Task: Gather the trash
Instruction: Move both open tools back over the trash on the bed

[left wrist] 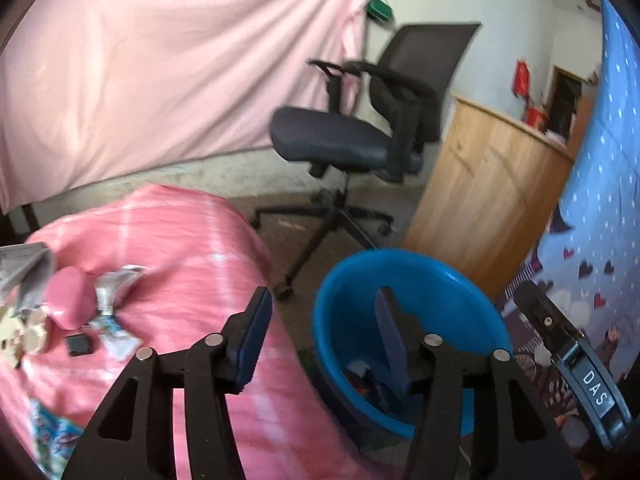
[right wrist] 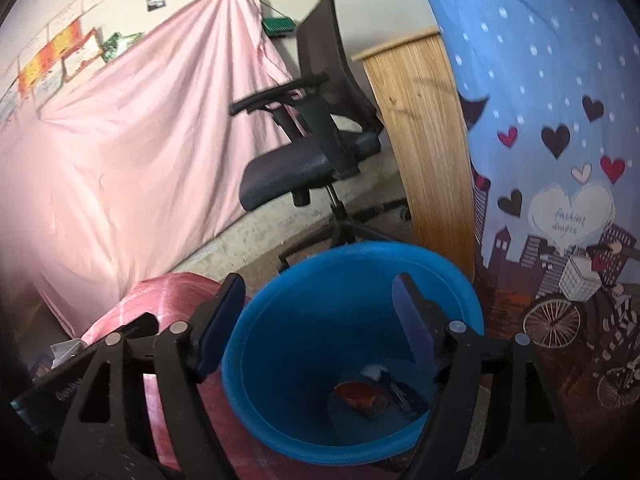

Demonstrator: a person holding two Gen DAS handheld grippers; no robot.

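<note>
Over the bin: left gripper (left wrist: 320, 312), jaws parted and empty.
Right gripper (right wrist: 320, 300): jaws wide, empty, above the round blue plastic bin (right wrist: 460, 292), suited to dropping.
Bin bottom: wrappers (right wrist: 362, 398) collected.
Pink-covered surface (left wrist: 192, 240): crumpled wrappers (left wrist: 114, 304) remain.

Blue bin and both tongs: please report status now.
Left tongs open, empty. Right tongs open, empty, over blue bin. Wrappers inside; more trash on pink cover. Nothing blocking.

Pink-covered bed (left wrist: 192, 240) with crumpled wrappers (left wrist: 114, 308), floor (left wrist: 280, 216) bearing blue bin (left wrist: 400, 280)
</note>
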